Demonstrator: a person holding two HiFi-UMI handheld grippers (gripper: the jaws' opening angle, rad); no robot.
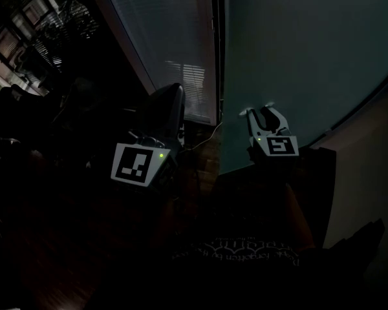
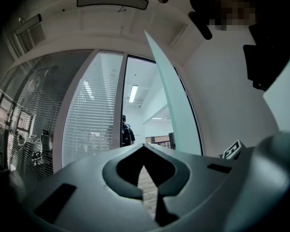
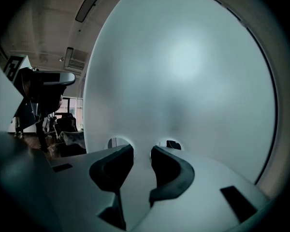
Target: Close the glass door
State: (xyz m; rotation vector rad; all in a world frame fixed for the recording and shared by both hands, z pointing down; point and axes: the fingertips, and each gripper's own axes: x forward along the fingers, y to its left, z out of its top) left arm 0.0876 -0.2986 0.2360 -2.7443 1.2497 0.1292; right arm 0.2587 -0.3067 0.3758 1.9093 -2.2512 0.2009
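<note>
Little of the closing looks done. At the left, the left tongs (image 2: 144,147) have their tips together on nothing. They point at the doorway (image 2: 140,115), which stands open beside the blinds (image 2: 89,120), with a person (image 2: 127,132) showing in the corridor beyond. The door (image 2: 174,110) is swung away from its frame, seen there almost edge-on. Further right, the right tongs (image 3: 142,153) are spread wide and empty, close up against the door's frosted face, which fills that view. Whether the tips touch the glass I cannot tell. Left to do, as I judge it — nearly the whole swing of the door back into the frame.
</note>
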